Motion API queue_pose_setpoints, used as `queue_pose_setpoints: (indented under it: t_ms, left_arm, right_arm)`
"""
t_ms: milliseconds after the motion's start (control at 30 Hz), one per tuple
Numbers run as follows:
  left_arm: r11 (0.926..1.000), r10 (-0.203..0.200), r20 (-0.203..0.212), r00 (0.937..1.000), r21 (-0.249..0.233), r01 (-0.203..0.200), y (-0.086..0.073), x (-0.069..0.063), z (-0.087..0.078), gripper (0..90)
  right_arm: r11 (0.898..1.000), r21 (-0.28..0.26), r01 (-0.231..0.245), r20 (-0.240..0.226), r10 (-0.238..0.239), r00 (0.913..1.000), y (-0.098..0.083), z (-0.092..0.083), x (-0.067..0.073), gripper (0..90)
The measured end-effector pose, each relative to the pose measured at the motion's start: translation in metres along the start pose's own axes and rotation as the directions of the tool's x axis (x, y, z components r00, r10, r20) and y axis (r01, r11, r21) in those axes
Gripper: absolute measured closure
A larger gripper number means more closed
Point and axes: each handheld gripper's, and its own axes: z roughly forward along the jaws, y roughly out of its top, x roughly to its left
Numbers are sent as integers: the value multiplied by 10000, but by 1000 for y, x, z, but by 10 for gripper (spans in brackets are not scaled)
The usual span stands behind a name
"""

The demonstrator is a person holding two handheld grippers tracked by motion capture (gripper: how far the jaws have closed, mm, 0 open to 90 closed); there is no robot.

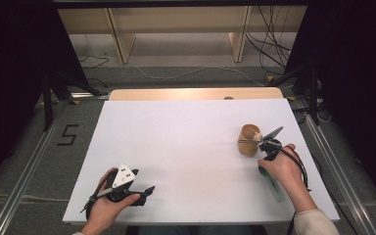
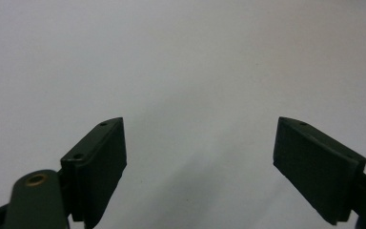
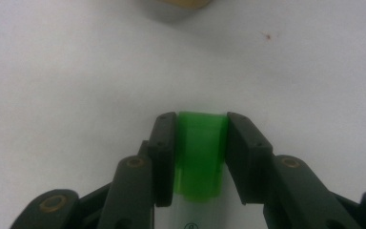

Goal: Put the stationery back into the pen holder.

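We have the right gripper (image 3: 201,157) clamped on the green-capped tube (image 3: 200,152); left gripper (image 2: 200,167) open, idle; placement still pending.

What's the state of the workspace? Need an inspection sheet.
Surface: white table, bare in the middle.
Job's things: green-capped tube between the right jaws; tan cup-like object just ahead.
Clutter: nothing seen.
Grippers: right gripper shut on the tube's cap; left gripper open, nothing between the jaws.
Cables: gripper cable along the right wrist; loose cables on the floor behind.
Surroundings: wooden shelving; floor mark "5".
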Motion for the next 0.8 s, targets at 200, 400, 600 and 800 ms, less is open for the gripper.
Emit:
queue_pose_setpoints:
  t_ms: [200,400,600,800]
  left_arm:
    - [10000,10,-5,10000,-1,-10,0,0,0,184]
    - [10000,10,-8,10000,-6,-10,0,0,0,184]
    - [10000,14,-17,10000,-2,-14,0,0,0,185]
    - [10000,16,-15,10000,-5,-16,0,0,0,185]
  right_arm:
    - [10000,-6,-49,-14,49,10000,0,0,0,669]
    - [9999,-39,-117,-68,117,9999,0,0,-1,671]
    - [9999,-133,-108,-135,106,9999,-1,0,-2,672]
    - [9997,-186,-148,-235,144,9996,-2,-1,-3,673]
